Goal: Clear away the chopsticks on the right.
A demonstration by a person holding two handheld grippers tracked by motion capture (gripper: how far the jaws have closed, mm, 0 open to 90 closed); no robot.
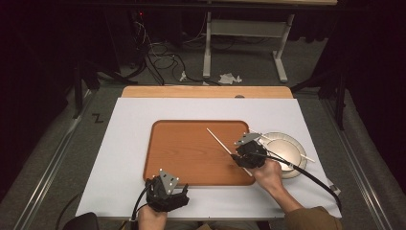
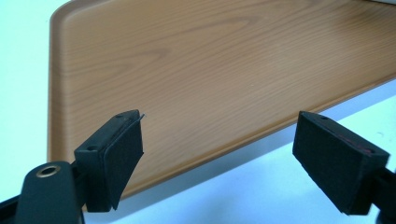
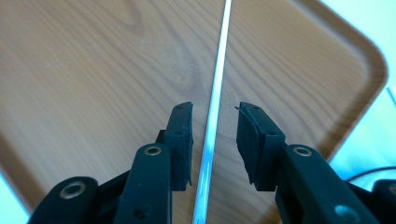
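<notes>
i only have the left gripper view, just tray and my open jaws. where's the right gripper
Observer: The right gripper is over the tray's right side, with a thin white stick between its jaws.
Operator: is it gripping the stick
Observer: No. In the right gripper view there is a gap on both sides of the stick; the pads do not press it.
Operator: anything else on the table
Observer: A white plate lies just right of the tray, with a second stick across it.
Operator: and my left gripper
Observer: The left gripper sits off the tray, at its near left corner, jaws open.
</notes>
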